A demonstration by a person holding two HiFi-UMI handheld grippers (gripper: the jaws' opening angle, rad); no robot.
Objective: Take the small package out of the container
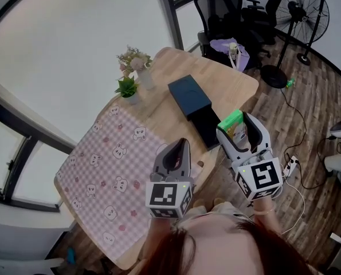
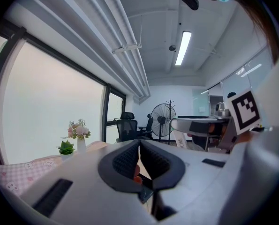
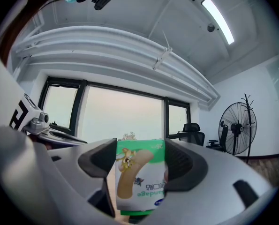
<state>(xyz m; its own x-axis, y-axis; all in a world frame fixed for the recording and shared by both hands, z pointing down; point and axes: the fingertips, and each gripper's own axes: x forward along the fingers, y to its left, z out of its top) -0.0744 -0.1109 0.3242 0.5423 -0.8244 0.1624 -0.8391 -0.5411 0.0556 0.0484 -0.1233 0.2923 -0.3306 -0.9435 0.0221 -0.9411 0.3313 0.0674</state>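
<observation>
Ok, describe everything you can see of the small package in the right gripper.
The small package is a green and white box, seemingly thin card, printed with a cartoon figure and a tan bandage strip; its print is upside down in the right gripper view. The right gripper is shut on it, its fingers pressing both sides. It hangs clear of the black container.

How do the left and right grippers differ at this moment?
The right gripper is shut on the small green-and-white package; the left gripper has its jaws together with nothing gripped. In the head view, the right gripper sits beside the near end of the black container, while the left gripper is by the pink checked cloth. Both are pale grey with a marker cube and point away from the person.
</observation>
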